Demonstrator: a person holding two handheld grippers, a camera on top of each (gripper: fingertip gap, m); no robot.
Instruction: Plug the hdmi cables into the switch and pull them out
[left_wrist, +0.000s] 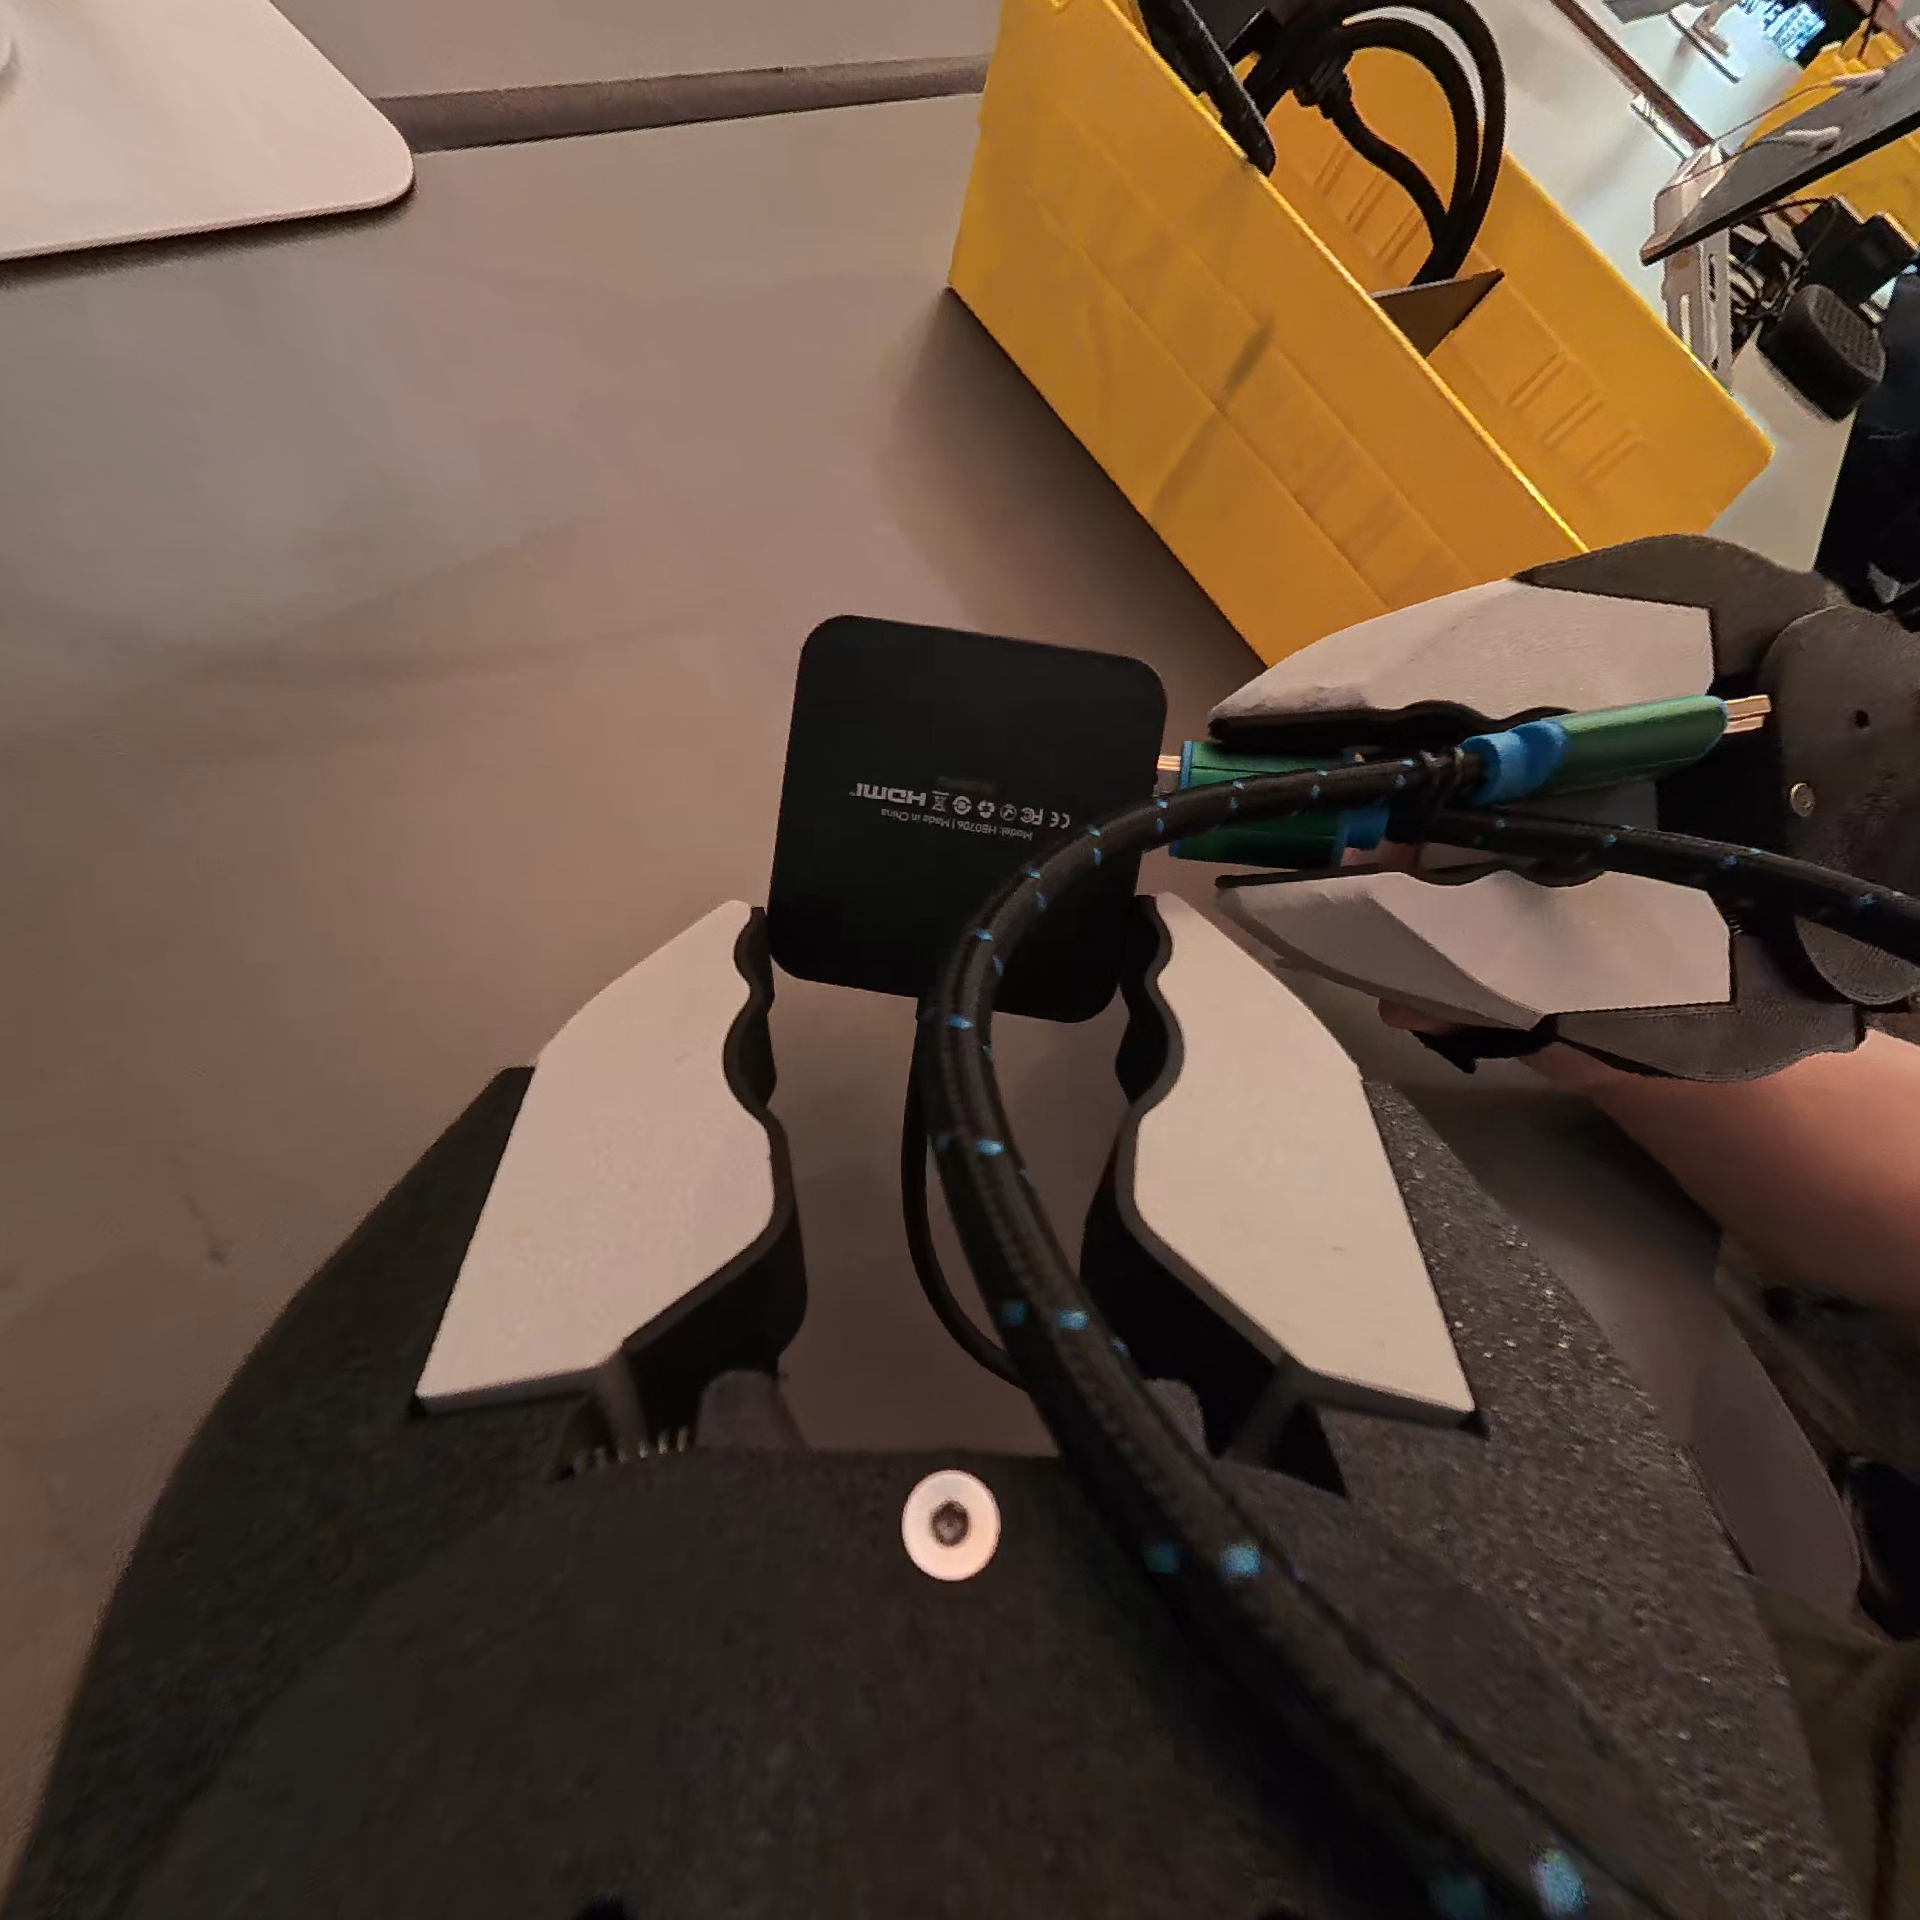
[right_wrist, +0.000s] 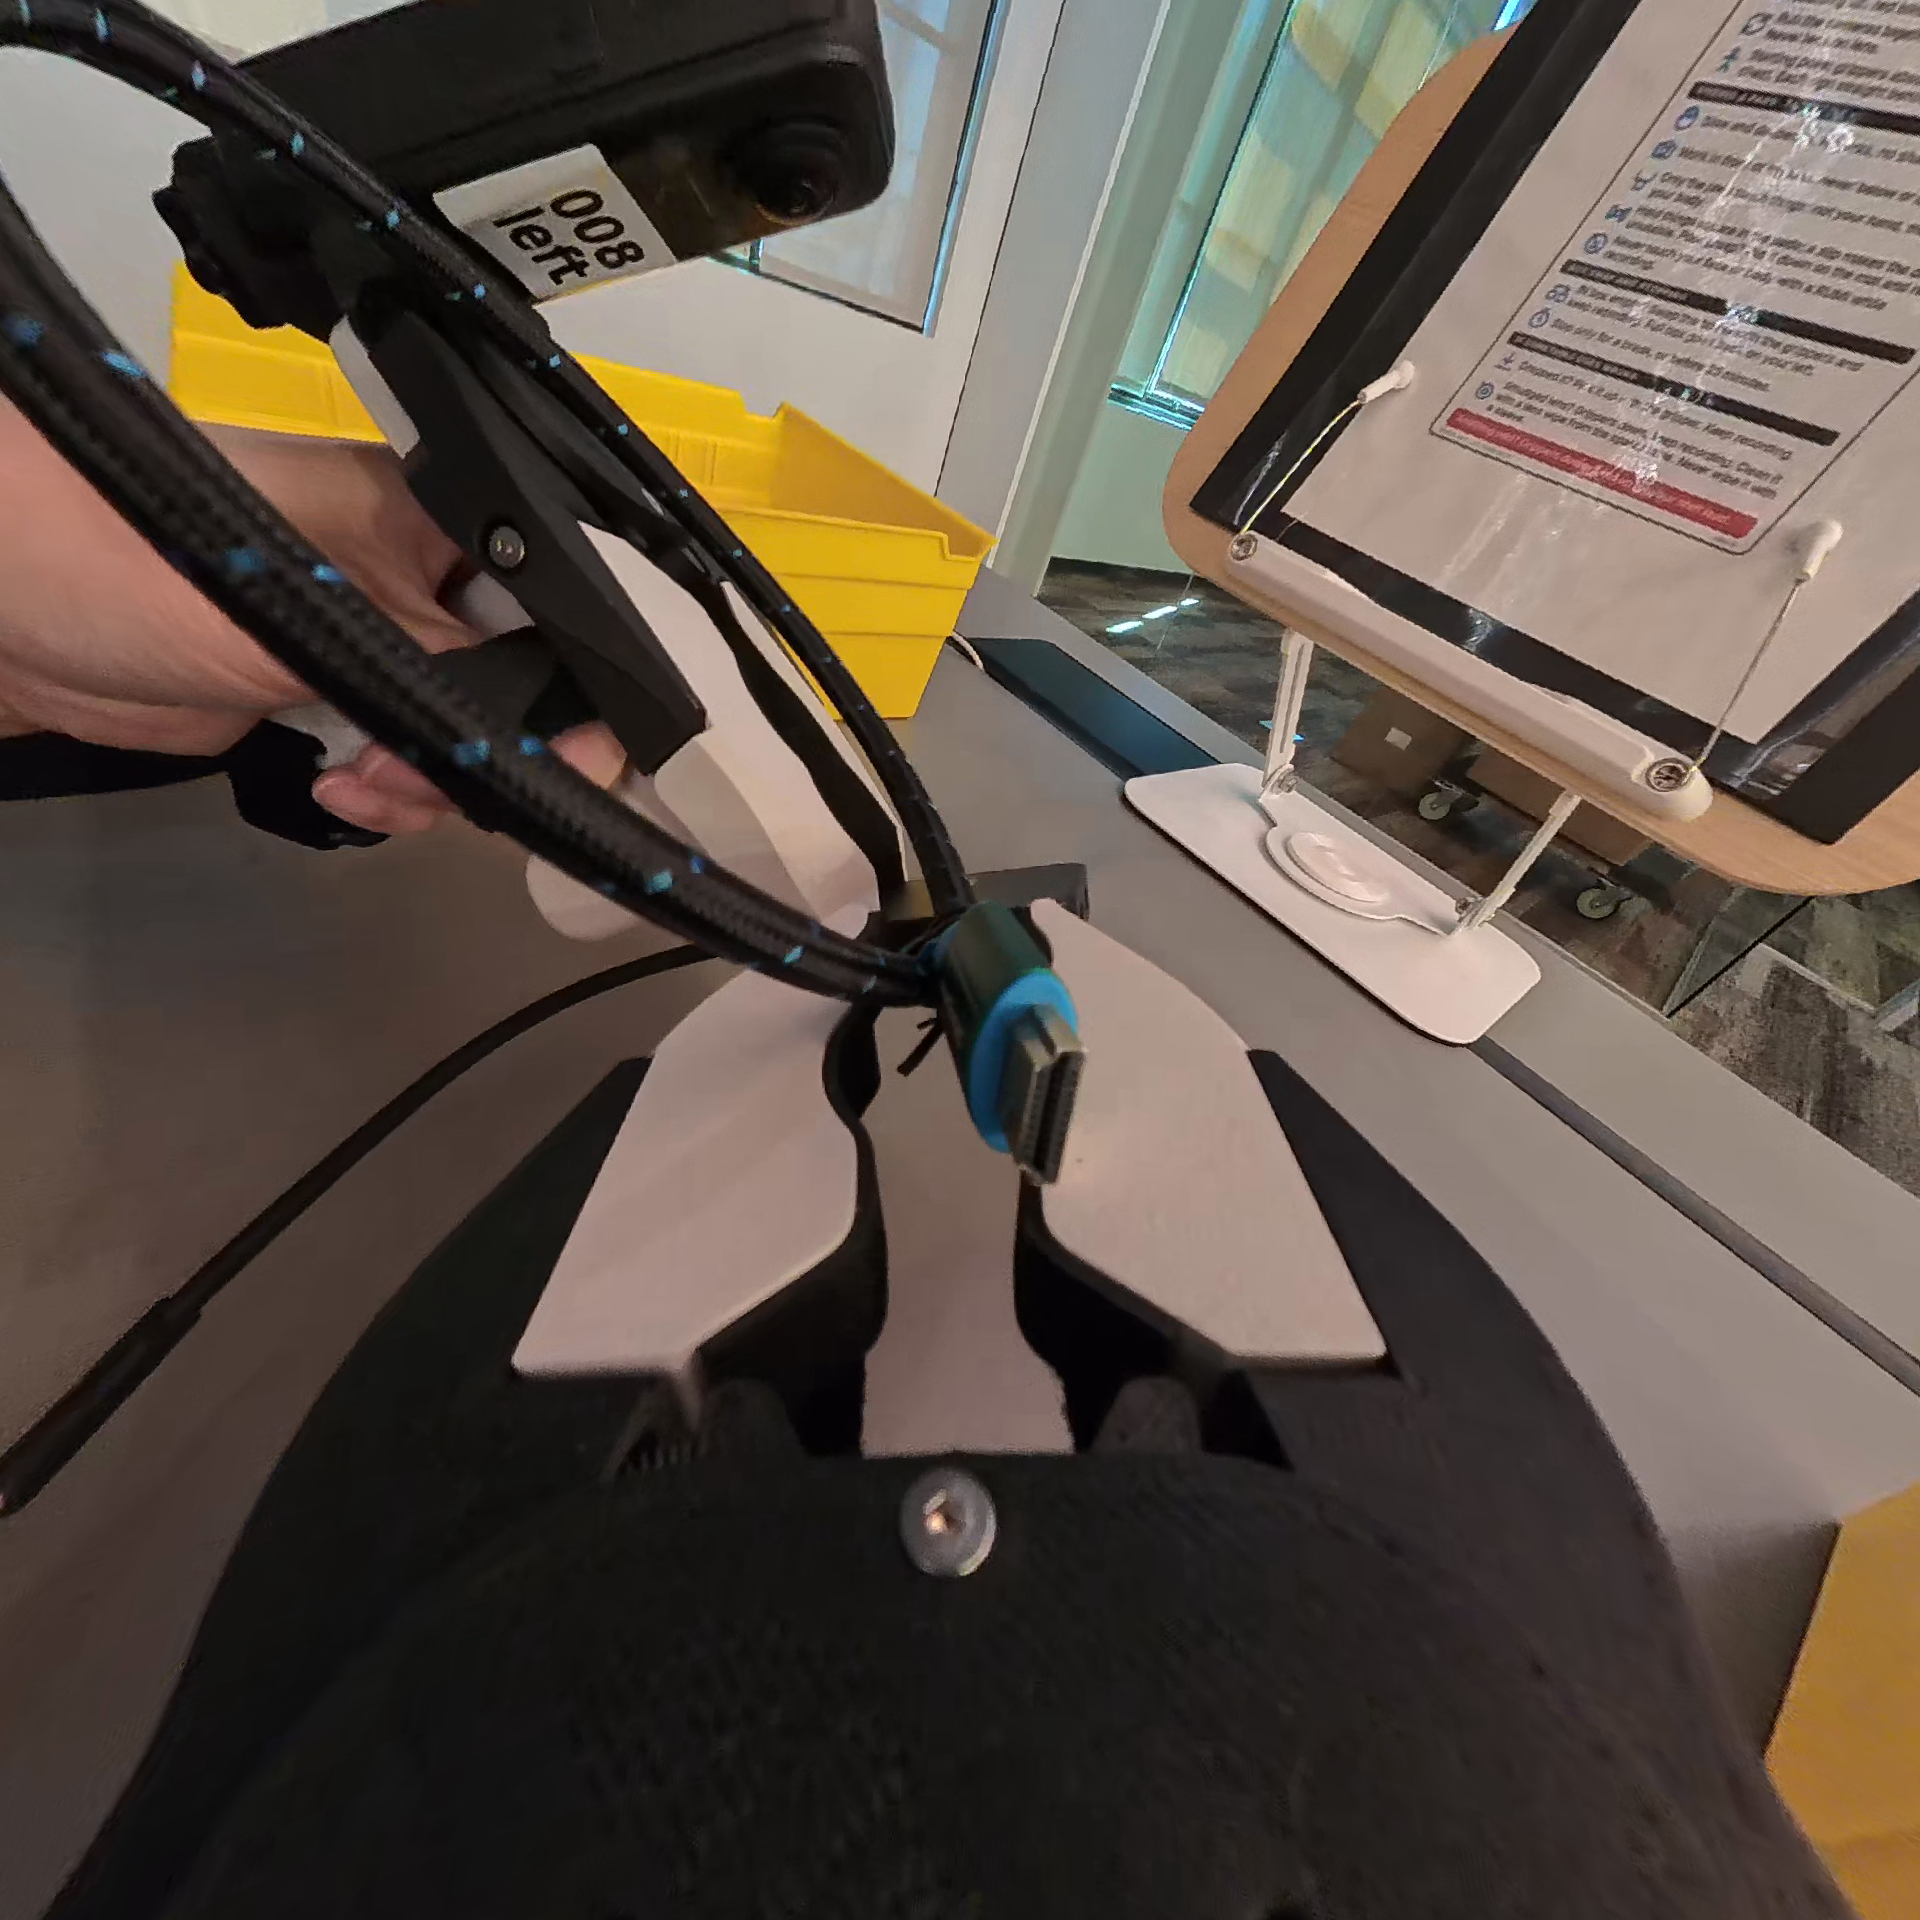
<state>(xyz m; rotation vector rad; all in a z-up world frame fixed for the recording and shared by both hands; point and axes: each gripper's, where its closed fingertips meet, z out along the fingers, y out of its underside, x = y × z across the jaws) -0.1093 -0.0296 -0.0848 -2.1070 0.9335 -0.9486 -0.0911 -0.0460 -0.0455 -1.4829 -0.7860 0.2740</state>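
The black HDMI switch (left_wrist: 966, 810) lies on the grey table (left_wrist: 468, 623). My left gripper (left_wrist: 948, 930) is shut on the switch's near edge, one fingertip on each side. My right gripper (left_wrist: 1231, 800) comes in from the right and is shut on a green HDMI plug (left_wrist: 1247, 779) with a blue collar. The plug's gold tip is at the switch's right edge; I cannot tell if it is inserted. A second plug (left_wrist: 1621, 732) of the same bundled braided cable (left_wrist: 997, 1039) points away. In the right wrist view that second plug (right_wrist: 1023, 1070) hangs over my right gripper (right_wrist: 951, 935).
A yellow bin (left_wrist: 1299, 395) holding black cables stands behind the switch on the right. A white stand base (left_wrist: 156, 135) is at the far left. In the right wrist view a document holder (right_wrist: 1558, 416) stands on its white base (right_wrist: 1351, 914), and a thin black cable (right_wrist: 312, 1143) lies on the table.
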